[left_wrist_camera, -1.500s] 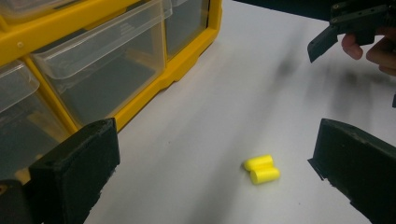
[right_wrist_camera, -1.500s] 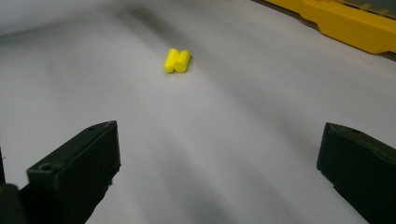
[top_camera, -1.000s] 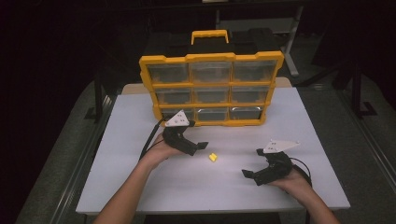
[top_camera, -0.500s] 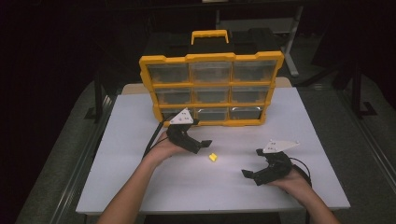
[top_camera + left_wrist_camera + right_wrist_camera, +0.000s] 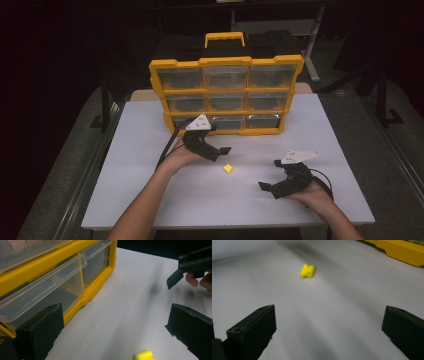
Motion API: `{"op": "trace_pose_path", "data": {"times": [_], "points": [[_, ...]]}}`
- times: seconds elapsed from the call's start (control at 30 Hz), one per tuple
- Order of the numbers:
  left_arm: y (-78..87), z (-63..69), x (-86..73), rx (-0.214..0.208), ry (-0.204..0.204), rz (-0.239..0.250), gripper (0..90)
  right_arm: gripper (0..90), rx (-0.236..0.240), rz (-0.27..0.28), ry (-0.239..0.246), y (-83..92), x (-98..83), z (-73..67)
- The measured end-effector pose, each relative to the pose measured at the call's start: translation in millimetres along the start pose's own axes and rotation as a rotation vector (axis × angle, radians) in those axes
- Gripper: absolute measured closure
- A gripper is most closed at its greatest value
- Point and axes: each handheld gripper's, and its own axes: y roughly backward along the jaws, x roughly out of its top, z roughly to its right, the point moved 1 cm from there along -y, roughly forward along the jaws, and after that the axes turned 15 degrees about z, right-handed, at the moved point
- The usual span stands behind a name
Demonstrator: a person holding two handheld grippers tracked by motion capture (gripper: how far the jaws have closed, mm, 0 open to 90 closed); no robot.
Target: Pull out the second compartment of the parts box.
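Currently I see the small yellow piece (image 5: 228,169) lying loose on the white surface (image 5: 150,200), between my two grippers and touched by neither. Left gripper (image 5: 217,151) hovers just beside it, up and to the left in the high view, jaws spread wide with nothing between them. In the left gripper view the yellow piece (image 5: 145,355) sits at the bottom edge, between the jaws but short of them.

Right gripper (image 5: 265,187) rests low near the front of the surface, well apart from the piece, jaws likewise wide and empty. From the right gripper view the piece (image 5: 307,271) reads as two short yellow cylinders side by side, with bare surface between it and the jaws.

Surroundings: a yellow organiser box (image 5: 226,95) stands upright behind the left gripper, with clear drawers (image 5: 45,293) in three rows and a handle on top. Its lower drawers sit close behind the left gripper's left jaw. Nothing lies between either gripper and the piece.
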Motion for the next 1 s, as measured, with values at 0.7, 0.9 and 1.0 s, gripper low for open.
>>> {"op": "trace_pose_path", "data": {"times": [0.7,0.9,1.0], "points": [[-20.7,-1.6,-4.8,-0.026,-0.002,0.003,0.7,0.0,0.0,0.001,0.0,-0.2,-0.2,0.7],[-21.4,0.3,-4.1,-0.019,-0.044,-0.007,0.7,0.0,0.0,0.002,-0.003,0.2,-0.2,0.6],[-21.1,0.0,-3.9,-0.009,-0.067,-0.009,0.7,0.0,0.002,0.002,-0.002,0.4,-0.4,0.4]]}}
